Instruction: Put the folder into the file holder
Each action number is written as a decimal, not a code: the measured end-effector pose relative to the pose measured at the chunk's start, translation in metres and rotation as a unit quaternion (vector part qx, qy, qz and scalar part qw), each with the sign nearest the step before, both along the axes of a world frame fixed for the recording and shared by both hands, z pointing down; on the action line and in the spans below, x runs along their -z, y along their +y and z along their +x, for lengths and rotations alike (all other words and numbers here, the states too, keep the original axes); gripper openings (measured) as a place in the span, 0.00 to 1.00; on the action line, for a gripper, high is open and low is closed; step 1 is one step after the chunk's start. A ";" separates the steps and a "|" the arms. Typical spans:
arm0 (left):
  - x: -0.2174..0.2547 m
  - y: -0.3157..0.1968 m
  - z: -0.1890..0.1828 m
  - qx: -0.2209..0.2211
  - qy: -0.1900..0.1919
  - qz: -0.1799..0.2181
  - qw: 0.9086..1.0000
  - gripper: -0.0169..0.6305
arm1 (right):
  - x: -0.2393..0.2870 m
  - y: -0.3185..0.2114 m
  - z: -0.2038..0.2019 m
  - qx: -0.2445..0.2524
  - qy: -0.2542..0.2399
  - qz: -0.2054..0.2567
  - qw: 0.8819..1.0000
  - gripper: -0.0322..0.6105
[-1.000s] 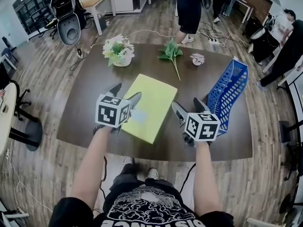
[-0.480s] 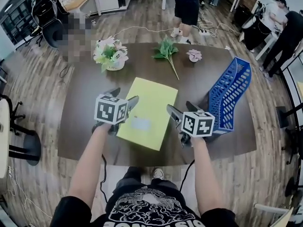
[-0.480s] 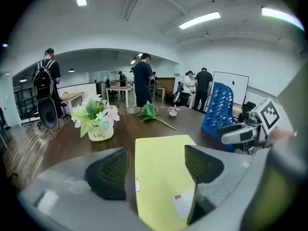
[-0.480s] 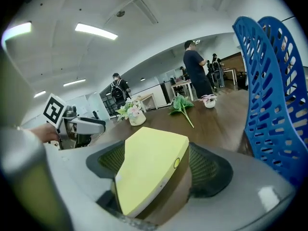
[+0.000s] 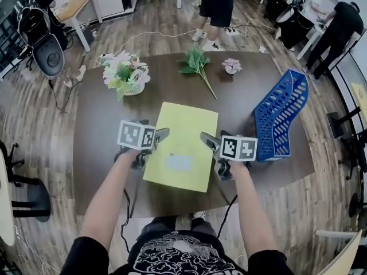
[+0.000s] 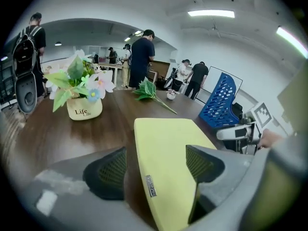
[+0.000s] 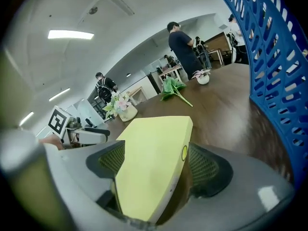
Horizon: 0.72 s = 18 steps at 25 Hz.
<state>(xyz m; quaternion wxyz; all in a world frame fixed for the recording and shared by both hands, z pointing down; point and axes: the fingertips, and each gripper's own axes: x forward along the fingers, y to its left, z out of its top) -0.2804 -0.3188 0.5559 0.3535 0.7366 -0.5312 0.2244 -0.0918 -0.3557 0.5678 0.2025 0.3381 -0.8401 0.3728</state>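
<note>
Table [image 5: 97, 130] bears folder [image 5: 182, 145], holder [image 5: 278, 122], flowerpot [image 5: 126, 76], sprig [image 5: 196, 67], perhaps bloom [image 5: 231, 66].

I lose the file holder [image 7: 276, 66] past the frame edge at 3 o'clock (right gripper view); print on the folder [image 5: 183, 128] label [image 5: 179, 162] is too small to read.

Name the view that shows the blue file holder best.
The head view: the whole blue file holder shows, right of the yellow folder. The left gripper view shows it small and far off; the right gripper view shows only a cropped stretch of its lattice wall.
</note>
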 end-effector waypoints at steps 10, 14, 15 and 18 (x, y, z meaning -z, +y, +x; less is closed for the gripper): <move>-0.045 -0.013 0.004 -0.044 0.067 -0.068 0.994 0.66 | -0.046 -0.005 -0.007 -0.040 0.029 -0.081 0.995 0.68; -0.054 -0.017 0.013 -0.066 0.076 -0.078 0.992 0.66 | -0.053 -0.004 -0.007 -0.048 0.037 -0.093 0.994 0.68; -0.055 -0.018 0.014 -0.068 0.078 -0.080 0.991 0.66 | -0.053 -0.004 -0.007 -0.048 0.040 -0.093 0.994 0.68; -0.058 -0.019 0.014 -0.073 0.085 -0.088 0.990 0.66 | -0.054 -0.005 -0.008 -0.049 0.049 -0.097 0.993 0.68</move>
